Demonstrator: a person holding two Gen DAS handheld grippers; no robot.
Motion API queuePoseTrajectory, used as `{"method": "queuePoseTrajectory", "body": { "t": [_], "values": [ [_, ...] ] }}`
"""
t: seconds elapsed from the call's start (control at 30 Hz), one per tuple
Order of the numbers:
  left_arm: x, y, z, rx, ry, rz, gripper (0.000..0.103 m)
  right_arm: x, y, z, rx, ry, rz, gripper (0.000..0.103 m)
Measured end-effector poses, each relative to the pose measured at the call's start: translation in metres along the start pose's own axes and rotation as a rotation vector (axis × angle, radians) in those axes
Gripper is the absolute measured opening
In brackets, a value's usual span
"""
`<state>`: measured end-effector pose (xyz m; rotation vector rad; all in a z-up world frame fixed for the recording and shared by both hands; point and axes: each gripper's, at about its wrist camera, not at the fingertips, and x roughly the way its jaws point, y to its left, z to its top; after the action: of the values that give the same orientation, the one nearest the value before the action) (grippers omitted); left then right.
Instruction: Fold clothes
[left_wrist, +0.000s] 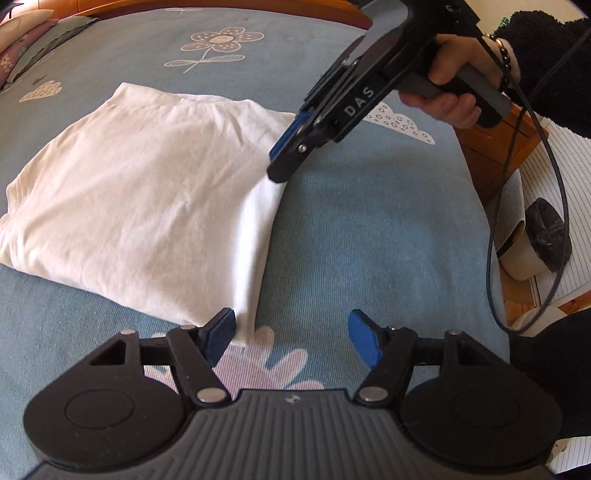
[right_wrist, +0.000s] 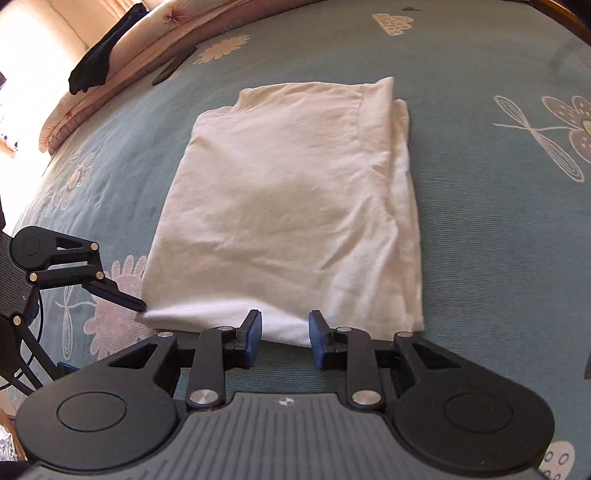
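The left gripper (left_wrist: 291, 338) sits nearest in its own view, jaws spread wide with nothing between them, its left pad just beside the near corner of the folded white garment (left_wrist: 147, 192). From the right wrist view, the right gripper (right_wrist: 284, 341) stands partly open, jaws narrow, the garment's near edge lying in the gap with neither pad (right_wrist: 254, 338) seen pressing on it. The garment lies flat on the blue flowered bedspread (left_wrist: 369, 229), a neat rectangle whose layered side edge runs along its right in the right wrist view. Bare bedspread surrounds it on every side, widest to the right of the cloth. A hand (left_wrist: 454, 81) in a dark sleeve holds the right gripper's handle. Farther off, pillows (right_wrist: 122, 55) line the bed's far edge, with a dark cloth (right_wrist: 99, 62) draped over them
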<state>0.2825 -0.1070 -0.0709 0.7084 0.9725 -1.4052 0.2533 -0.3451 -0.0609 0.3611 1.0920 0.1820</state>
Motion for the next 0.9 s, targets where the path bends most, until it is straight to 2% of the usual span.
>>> {"method": "queuePoseTrajectory", "body": {
  "t": [0.1, 0.2, 0.3, 0.37, 0.4, 0.57, 0.63, 0.77, 0.83, 0.9],
  "values": [
    [-0.007, -0.003, 0.012, 0.021, -0.063, 0.0, 0.068, -0.01, 0.004, 0.005, 0.045, -0.038, 0.081, 0.043],
    [0.004, -0.003, 0.027, 0.022, -0.1, -0.021, 0.068, 0.012, 0.024, 0.012, 0.046, -0.023, 0.198, 0.045],
    [0.028, 0.001, 0.033, -0.008, -0.055, -0.048, 0.068, 0.04, 0.032, 0.011, 0.04, 0.041, 0.218, 0.046],
    [0.038, 0.005, 0.025, -0.032, -0.018, -0.051, 0.068, 0.043, 0.023, 0.008, 0.06, 0.056, 0.219, 0.046],
    [0.036, 0.006, 0.02, -0.026, -0.017, -0.052, 0.068, 0.037, 0.015, 0.006, 0.076, 0.041, 0.208, 0.046],
    [0.015, 0.013, 0.007, -0.062, 0.014, -0.067, 0.069, -0.002, -0.032, 0.001, 0.164, 0.018, 0.034, 0.047],
    [0.005, 0.013, 0.012, -0.052, -0.009, -0.06, 0.069, -0.017, -0.041, 0.003, 0.21, -0.017, 0.044, 0.049],
    [0.006, 0.02, 0.029, -0.053, -0.078, -0.04, 0.071, -0.015, -0.026, 0.013, 0.157, -0.068, 0.055, 0.06],
    [0.022, 0.027, 0.031, -0.087, -0.051, -0.029, 0.071, 0.0, -0.027, 0.017, 0.156, -0.031, -0.004, 0.06],
    [0.03, 0.03, 0.026, -0.097, -0.002, -0.012, 0.066, 0.005, -0.036, 0.016, 0.175, -0.01, -0.027, 0.051]
  ]
}}
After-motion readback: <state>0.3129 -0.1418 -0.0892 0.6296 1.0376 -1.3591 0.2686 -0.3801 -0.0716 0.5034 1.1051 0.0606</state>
